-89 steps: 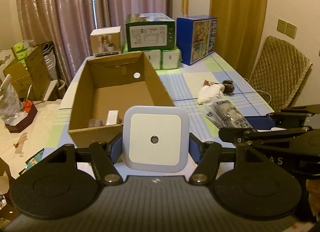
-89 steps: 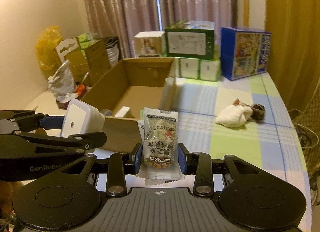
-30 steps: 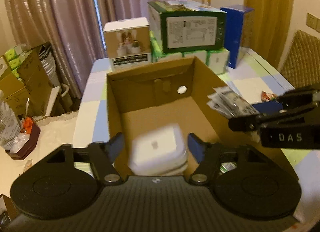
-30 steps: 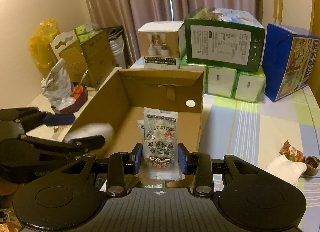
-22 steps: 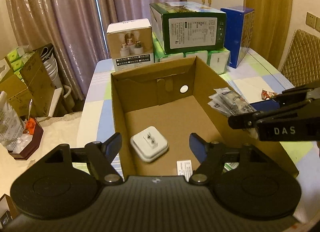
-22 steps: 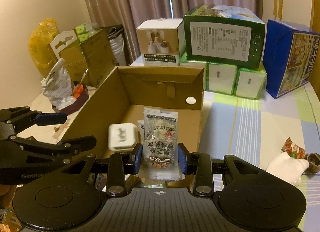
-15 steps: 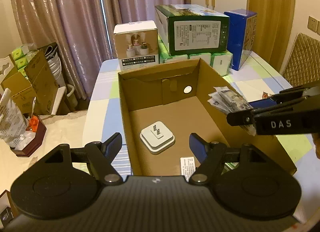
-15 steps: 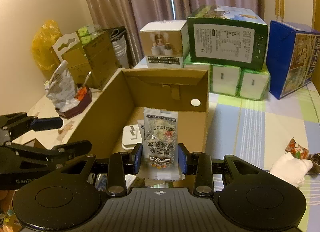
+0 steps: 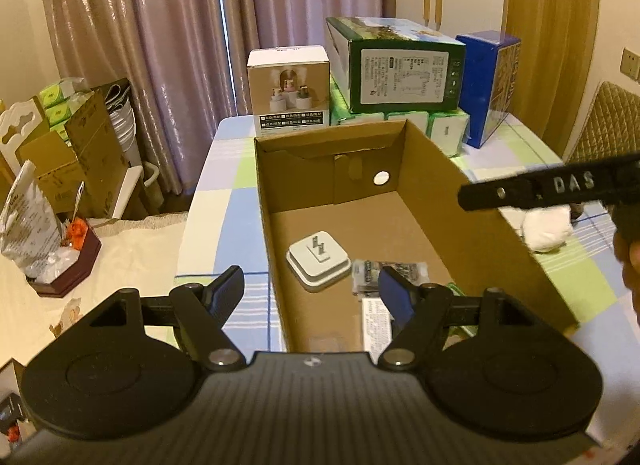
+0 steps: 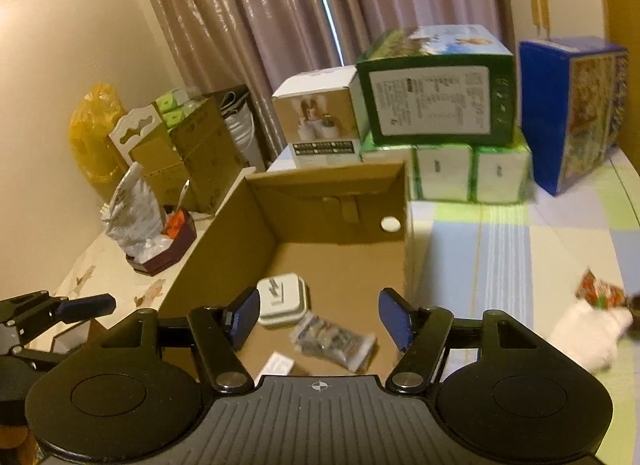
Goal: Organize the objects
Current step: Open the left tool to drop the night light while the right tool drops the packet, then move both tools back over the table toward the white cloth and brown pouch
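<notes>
Snack packet (image 10: pixel 334 339) flat in box (image 10: pixel 224 225), long axis diagonal; both grippers' jaws apart.

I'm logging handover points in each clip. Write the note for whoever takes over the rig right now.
Left gripper: open, empty. Right gripper: open, empty, above the cardboard box.
In the box: white plug-in night light, prongs up, with the snack packet beside it and a small white label-like item near the front.
Left on the table: white cloth bundle and a colourful wrapper right of the box.

Snack packet (image 10: pixel 334 341) inside cardboard box (image 10: pixel 224 233)
</notes>
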`<action>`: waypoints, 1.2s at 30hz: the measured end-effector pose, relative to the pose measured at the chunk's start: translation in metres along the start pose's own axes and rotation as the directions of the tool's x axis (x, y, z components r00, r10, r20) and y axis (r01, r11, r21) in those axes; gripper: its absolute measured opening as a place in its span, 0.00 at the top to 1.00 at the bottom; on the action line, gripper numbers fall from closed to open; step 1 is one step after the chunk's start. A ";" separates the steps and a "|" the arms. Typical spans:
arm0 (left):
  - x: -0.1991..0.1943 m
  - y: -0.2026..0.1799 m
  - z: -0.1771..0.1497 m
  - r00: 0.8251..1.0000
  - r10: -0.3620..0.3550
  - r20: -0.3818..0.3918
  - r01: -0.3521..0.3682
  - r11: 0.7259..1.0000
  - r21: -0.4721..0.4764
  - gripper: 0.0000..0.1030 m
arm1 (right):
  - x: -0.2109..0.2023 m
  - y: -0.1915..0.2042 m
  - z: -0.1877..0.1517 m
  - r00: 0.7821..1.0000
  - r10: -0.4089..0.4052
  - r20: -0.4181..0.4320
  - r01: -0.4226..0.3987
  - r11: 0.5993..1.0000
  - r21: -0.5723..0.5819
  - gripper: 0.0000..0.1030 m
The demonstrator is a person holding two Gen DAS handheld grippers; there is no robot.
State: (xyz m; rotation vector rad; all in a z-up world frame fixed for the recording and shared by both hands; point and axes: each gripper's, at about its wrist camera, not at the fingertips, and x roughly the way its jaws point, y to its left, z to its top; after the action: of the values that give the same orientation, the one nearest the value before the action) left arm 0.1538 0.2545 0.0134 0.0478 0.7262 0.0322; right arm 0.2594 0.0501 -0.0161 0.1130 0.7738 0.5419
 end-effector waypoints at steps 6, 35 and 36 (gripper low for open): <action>-0.033 -0.017 -0.008 1.000 -0.007 0.013 0.007 1.000 -0.023 0.25 | -0.040 -0.002 -0.029 1.000 -0.017 -0.006 0.017 1.000 0.026 0.34; -0.149 -0.131 -0.059 0.995 -0.075 0.067 0.079 0.995 -0.062 0.01 | -0.223 -0.036 -0.127 0.984 -0.169 0.049 0.167 0.984 0.057 0.02; -0.150 -0.136 -0.060 0.994 -0.083 0.065 0.087 0.994 -0.058 0.01 | -0.226 -0.040 -0.129 0.983 -0.176 0.049 0.173 0.983 0.065 0.02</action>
State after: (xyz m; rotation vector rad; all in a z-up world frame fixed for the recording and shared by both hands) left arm 0.0038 0.1141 0.0608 -0.0404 0.6640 -0.0288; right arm 0.0545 -0.1105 0.0233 0.1141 0.7388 0.3477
